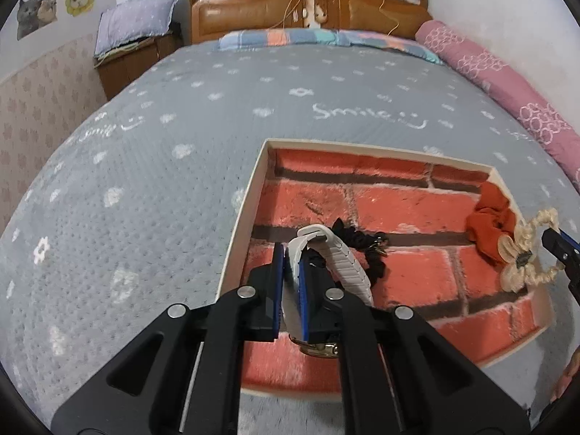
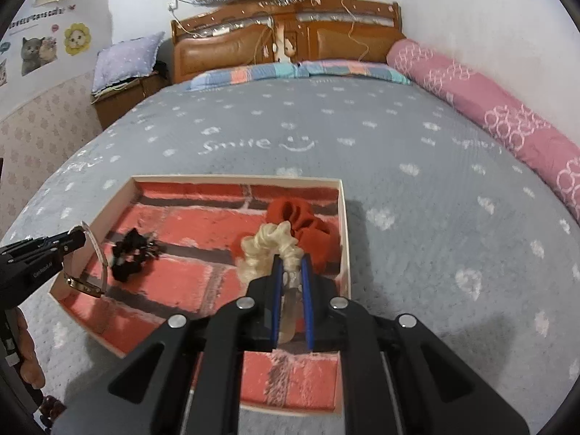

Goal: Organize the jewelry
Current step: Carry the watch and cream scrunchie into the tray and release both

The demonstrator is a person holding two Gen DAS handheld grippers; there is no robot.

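A shallow box [image 1: 250, 195] with a red brick-pattern lining lies on the bed; it also shows in the right wrist view [image 2: 344, 224]. My left gripper [image 1: 291, 257] is shut on a white-strap watch [image 1: 340, 257] with a gold case, held over the box's left side; the watch shows in the right wrist view [image 2: 96, 253]. My right gripper [image 2: 290, 264] is shut on a cream scrunchie hair clip [image 2: 268, 243], over the box's right side; the clip shows in the left wrist view [image 1: 525, 250]. A black scrunchie [image 1: 366, 250] and an orange-red scrunchie [image 1: 489, 221] lie in the box.
The box sits on a grey flower-print bedspread [image 1: 181, 145]. A pink bolster [image 1: 507, 83] lies along the right edge, a wooden headboard [image 1: 308, 11] at the far end, and a bedside cabinet with a purple pillow [image 1: 134, 25] at far left.
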